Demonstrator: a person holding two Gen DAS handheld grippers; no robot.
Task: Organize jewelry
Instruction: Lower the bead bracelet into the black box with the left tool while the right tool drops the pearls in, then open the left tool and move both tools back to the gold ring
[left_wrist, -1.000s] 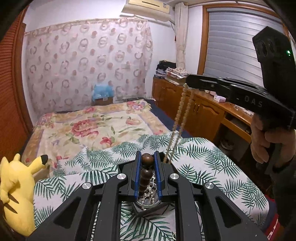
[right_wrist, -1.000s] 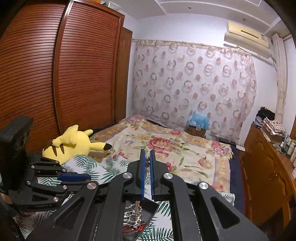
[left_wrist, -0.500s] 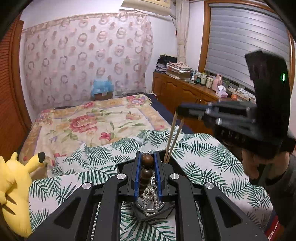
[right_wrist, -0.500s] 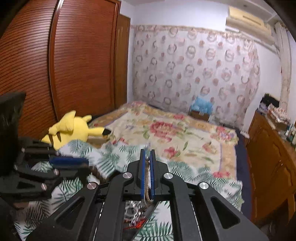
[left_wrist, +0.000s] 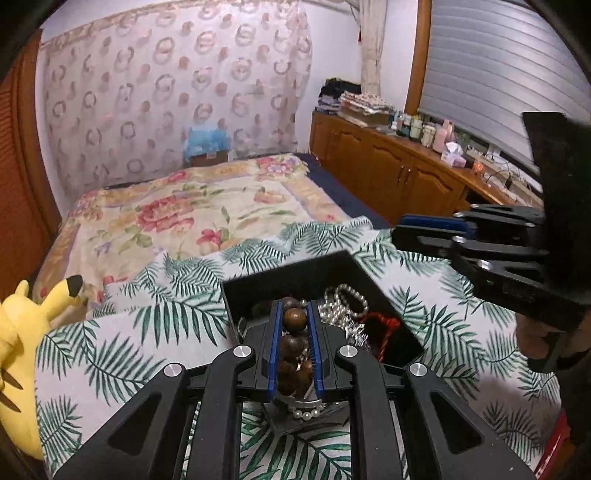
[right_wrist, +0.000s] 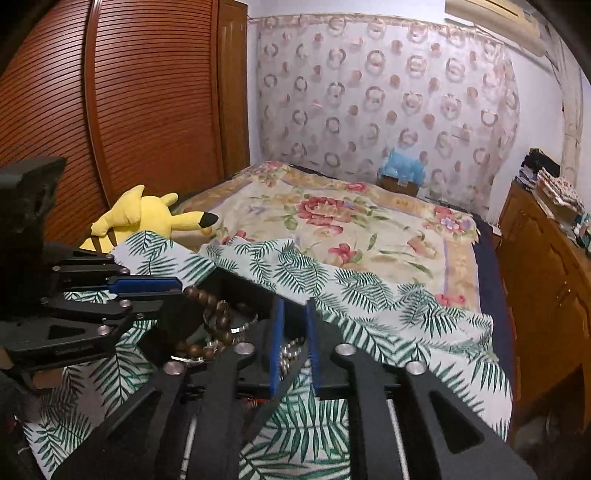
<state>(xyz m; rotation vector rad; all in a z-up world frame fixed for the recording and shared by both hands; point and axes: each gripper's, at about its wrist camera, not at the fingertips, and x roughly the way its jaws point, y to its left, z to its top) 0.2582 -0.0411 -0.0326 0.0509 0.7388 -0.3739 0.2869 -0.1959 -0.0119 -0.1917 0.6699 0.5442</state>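
Observation:
A black open box (left_wrist: 288, 275) sits on the palm-leaf cloth and holds a pearl string (left_wrist: 347, 299), a red tassel (left_wrist: 384, 323) and other jewelry. My left gripper (left_wrist: 294, 317) is shut on a dark brown wooden bead bracelet (left_wrist: 294, 319) just above the box. The bracelet also shows in the right wrist view (right_wrist: 207, 306), hanging from the left gripper (right_wrist: 177, 286). My right gripper (right_wrist: 294, 314) is open and empty over the box's right side; it also shows in the left wrist view (left_wrist: 406, 229).
The palm-leaf cloth (left_wrist: 147, 332) lies over a floral bedspread (left_wrist: 192, 206). A yellow plush toy (right_wrist: 144, 214) lies at the left by the wooden wardrobe (right_wrist: 129, 92). A wooden cabinet (left_wrist: 399, 173) with bottles runs along the right.
My right gripper has let go of the light bead strand, opened and dropped lower. Both grippers have come down closer to the box. My left gripper still holds the brown beads.

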